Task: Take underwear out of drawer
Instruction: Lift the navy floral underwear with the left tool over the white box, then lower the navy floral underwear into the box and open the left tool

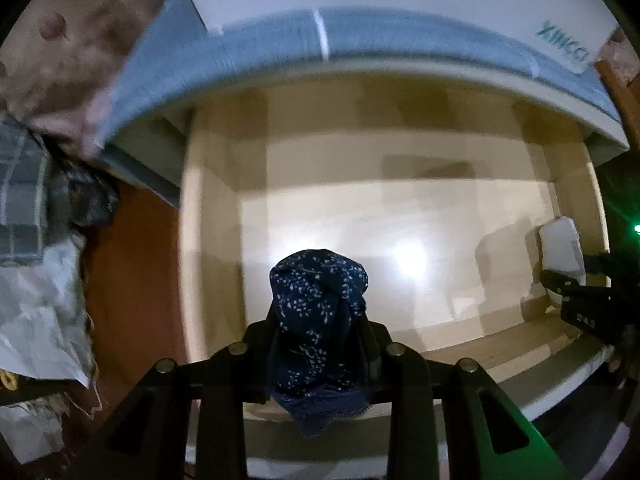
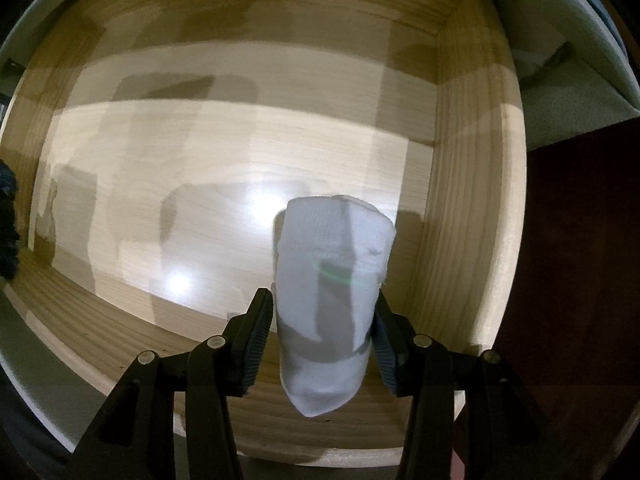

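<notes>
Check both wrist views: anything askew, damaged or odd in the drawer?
Nothing stands out. The left gripper clamps a bunched navy patterned garment; the right gripper clamps a folded white garment. The wooden drawer floor looks bare and undamaged.

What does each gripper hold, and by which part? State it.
Left gripper: the dark blue patterned underwear, pinched mid-bundle, both ends sticking out. Right gripper: a folded white garment, clamped across its middle.

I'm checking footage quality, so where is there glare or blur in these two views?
Left wrist view: motion blur on the cabinet edge, one bright glare spot on the drawer floor. Right wrist view: sharper, two glare spots on the drawer floor, faint green flare across the white garment.
</notes>
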